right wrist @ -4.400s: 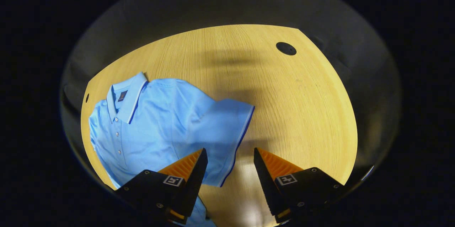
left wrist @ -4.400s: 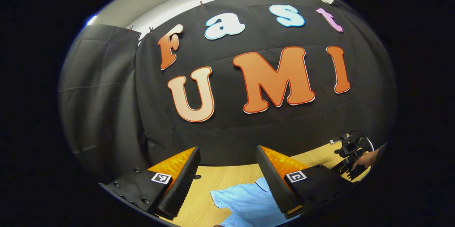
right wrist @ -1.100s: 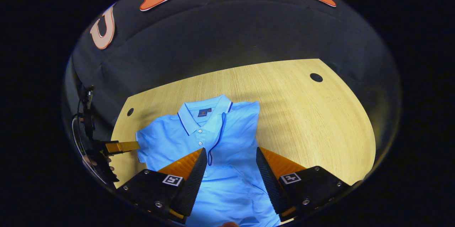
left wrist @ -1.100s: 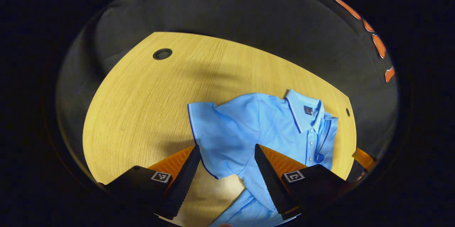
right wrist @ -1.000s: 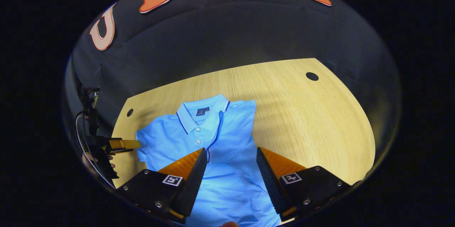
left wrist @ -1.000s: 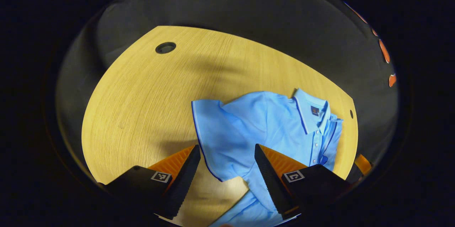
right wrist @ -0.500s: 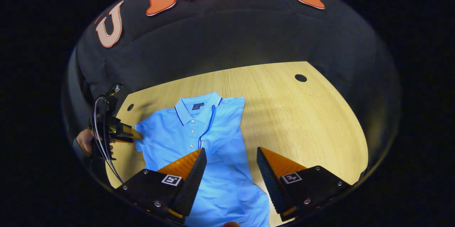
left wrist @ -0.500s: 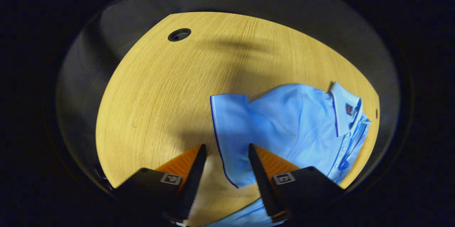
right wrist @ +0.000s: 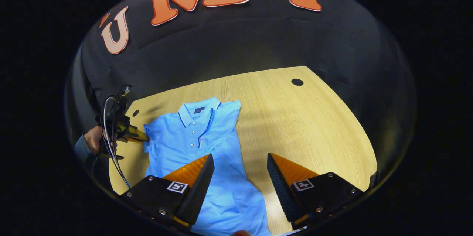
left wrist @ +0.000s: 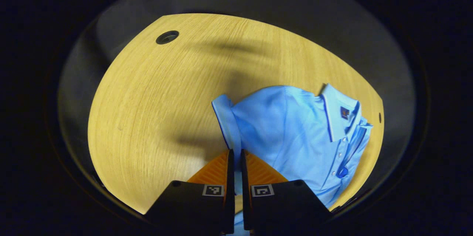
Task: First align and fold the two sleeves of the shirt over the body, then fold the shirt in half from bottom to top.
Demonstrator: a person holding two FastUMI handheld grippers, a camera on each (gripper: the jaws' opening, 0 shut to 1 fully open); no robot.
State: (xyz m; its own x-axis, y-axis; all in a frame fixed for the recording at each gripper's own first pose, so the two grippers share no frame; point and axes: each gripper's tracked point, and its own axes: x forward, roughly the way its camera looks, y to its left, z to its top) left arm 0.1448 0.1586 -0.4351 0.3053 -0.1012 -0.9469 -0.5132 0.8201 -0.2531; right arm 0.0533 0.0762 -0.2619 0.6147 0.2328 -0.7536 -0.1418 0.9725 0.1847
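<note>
Shirt (right wrist: 199, 143) has one sleeve folded over; left gripper (left wrist: 235, 154) pinches the other sleeve's (left wrist: 226, 125) hem. Right gripper (right wrist: 239, 164) hovers spread above; next, I'd guess, carry that sleeve across

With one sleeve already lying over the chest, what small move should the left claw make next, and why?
Probably lift slightly and carry the pinched sleeve across toward the collar. The left claw is shut on that sleeve's hem, the cloth bunched upright at the shirt edge. The right claw hangs open above the shirt's lower body, holding nothing.
</note>
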